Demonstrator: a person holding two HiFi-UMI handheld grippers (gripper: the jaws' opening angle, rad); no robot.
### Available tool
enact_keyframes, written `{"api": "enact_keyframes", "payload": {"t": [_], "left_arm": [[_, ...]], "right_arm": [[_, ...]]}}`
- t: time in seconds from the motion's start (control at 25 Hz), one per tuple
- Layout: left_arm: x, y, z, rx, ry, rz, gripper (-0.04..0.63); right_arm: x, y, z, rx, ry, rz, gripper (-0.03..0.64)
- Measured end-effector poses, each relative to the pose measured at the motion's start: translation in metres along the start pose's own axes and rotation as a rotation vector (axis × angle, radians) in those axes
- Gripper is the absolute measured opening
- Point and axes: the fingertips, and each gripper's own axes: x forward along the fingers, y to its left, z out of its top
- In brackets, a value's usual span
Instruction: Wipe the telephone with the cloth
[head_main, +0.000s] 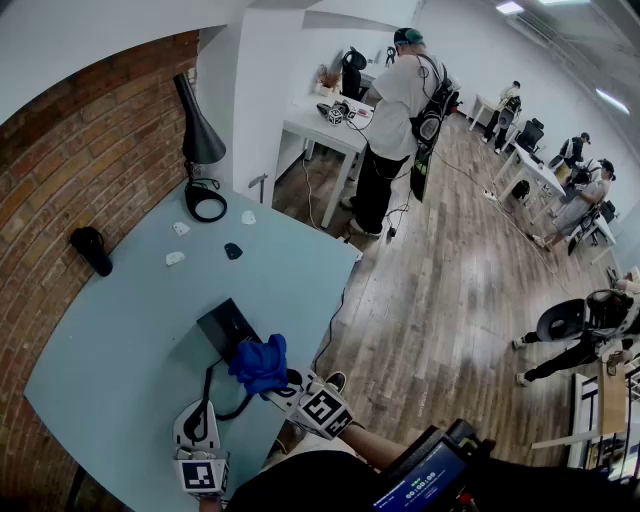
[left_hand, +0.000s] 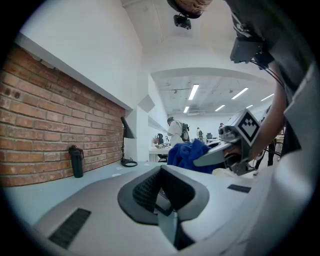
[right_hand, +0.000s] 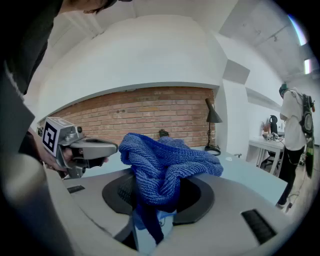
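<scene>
Right gripper view, right gripper (right_hand: 150, 229) clamping cloth (right_hand: 165, 160), left gripper (left_hand: 169, 227) clenched, head view shows telephone (head_main: 225, 325).

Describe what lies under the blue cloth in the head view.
The cloth, gripped by the right gripper, overlaps the near corner of the telephone on the table. That corner and the jaw tips are covered; contact cannot be judged.

Left hand-held gripper (left_hand: 167, 220) closed, right one (right_hand: 151, 222) clamping cloth (right_hand: 167, 162)

Red brick wall (head_main: 60, 180), pale blue table (head_main: 120, 330), black lamp (head_main: 197, 140), wooden floor (head_main: 450, 280), white desks (head_main: 320, 125), ceiling strip lights (head_main: 510, 8)
</scene>
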Motion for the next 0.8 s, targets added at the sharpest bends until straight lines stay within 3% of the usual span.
{"api": "enact_keyframes", "payload": {"t": [0.28,0.8], "left_arm": [[0.009,0.003,-0.01,0.027,0.036,0.012,0.026],[-0.005,0.034,-0.025,0.026,0.104,0.16,0.026]], "right_arm": [[0.025,-0.028,0.02,-0.051,-0.002,0.004,0.169],[0.134,-0.075,0.065,-0.178,-0.014,0.126,0.169]]}}
